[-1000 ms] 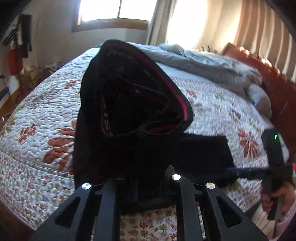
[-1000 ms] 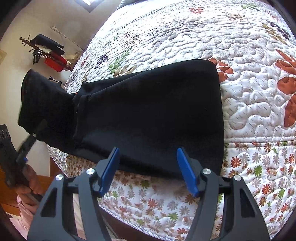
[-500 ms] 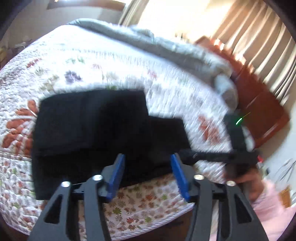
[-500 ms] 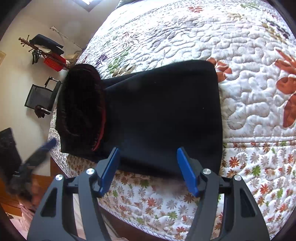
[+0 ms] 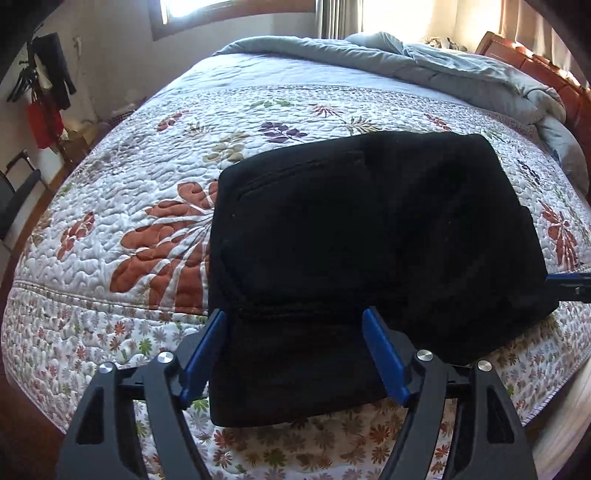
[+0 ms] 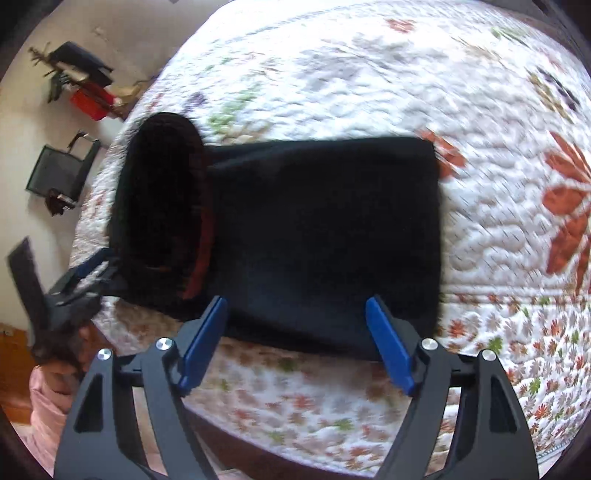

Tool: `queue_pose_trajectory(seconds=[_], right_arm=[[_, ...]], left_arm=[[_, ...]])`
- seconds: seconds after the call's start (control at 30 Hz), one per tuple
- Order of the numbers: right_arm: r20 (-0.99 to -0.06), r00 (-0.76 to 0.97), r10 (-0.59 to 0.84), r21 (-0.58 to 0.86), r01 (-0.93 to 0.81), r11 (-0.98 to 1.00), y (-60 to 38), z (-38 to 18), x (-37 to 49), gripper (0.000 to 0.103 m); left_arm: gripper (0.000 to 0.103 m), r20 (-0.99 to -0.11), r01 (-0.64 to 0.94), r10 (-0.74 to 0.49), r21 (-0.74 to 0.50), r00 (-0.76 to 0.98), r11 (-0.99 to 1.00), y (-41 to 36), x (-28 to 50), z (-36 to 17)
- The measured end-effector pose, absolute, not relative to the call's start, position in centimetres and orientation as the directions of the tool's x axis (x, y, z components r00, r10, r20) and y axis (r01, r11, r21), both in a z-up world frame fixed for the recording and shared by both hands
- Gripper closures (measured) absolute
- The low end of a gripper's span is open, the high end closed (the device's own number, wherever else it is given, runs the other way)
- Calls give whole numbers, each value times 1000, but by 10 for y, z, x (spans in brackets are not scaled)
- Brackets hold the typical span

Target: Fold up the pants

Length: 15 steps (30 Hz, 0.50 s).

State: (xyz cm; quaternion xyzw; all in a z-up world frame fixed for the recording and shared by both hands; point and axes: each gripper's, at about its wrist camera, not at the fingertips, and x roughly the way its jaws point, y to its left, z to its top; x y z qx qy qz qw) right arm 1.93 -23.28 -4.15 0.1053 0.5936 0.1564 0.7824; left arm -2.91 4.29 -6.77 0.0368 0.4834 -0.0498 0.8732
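Left wrist: folded pants point(image 5: 369, 236) beyond spread left gripper point(image 5: 295, 354) jaws.

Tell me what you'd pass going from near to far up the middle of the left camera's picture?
Left gripper's blue fingers → folded black pants → white floral quilted bedspread → rumpled grey-blue duvet → sunlit window.

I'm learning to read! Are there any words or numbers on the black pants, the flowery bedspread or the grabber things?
None: no words, numbers or labels can be read in either view.
The black pants show only plain dark cloth and seams.
The bedspread carries flowers and leaves, no writing.
The left gripper and right gripper show bare blue pads and screws, no brand.
The right wrist view is blurred.
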Motion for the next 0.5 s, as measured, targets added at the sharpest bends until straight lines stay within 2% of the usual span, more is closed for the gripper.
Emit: queue_pose_trajectory(seconds=[0.13,0.33,0.37,0.4,0.47,0.5], right_arm=[[-888,244,390,339,-226,913,-194,-20,24,26],[-882,183,435,378,-279,883,-153,-19,42,26],[-882,179,435,377,-284,882,-148,-20,46,28],[-881,174,439,381,-288,879,-144,-21,48,33],[-877,144,458,405,-290,867,-135,-29,53,72],[-868,125,480,429,-297,853,-134,-31,55,74]], left_arm=[[27,-855,76,-106,-78,507,994,62,-28,-55],[27,-868,-45,-143,-187,475,981,102,-29,-51],[27,-871,-56,-142,-190,471,980,106,-29,-51],[27,-873,-65,-137,-189,467,980,109,-28,-52],[27,-876,-69,-138,-191,462,979,111,-28,-53],[26,-877,-70,-141,-194,460,978,112,-27,-54]])
